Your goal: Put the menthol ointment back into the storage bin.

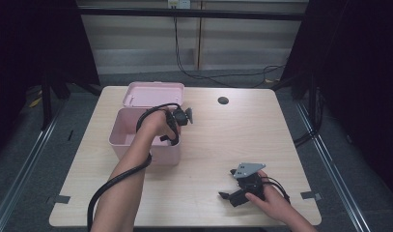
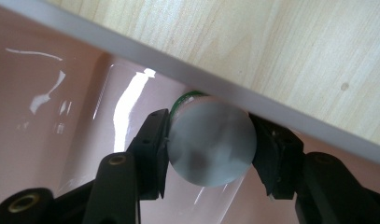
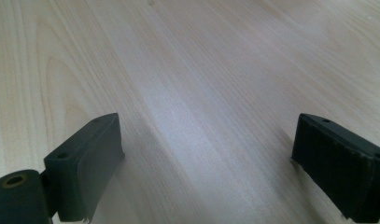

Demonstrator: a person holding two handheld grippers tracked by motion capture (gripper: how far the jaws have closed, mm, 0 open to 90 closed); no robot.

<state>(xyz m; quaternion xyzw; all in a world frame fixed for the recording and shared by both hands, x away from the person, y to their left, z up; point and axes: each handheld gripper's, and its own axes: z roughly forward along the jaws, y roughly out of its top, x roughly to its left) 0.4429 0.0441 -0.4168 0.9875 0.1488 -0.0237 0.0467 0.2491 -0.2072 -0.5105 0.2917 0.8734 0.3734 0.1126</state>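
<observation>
A pale wooden surface carries an open pink box at its left-middle, with the pink lid lying just behind it. The left tool reaches down into the box near its right wall, its jaws closed on a small round container with a greyish end and a green rim. The right tool rests low over bare wood near the front right, its jaws spread wide and holding nothing.
</observation>
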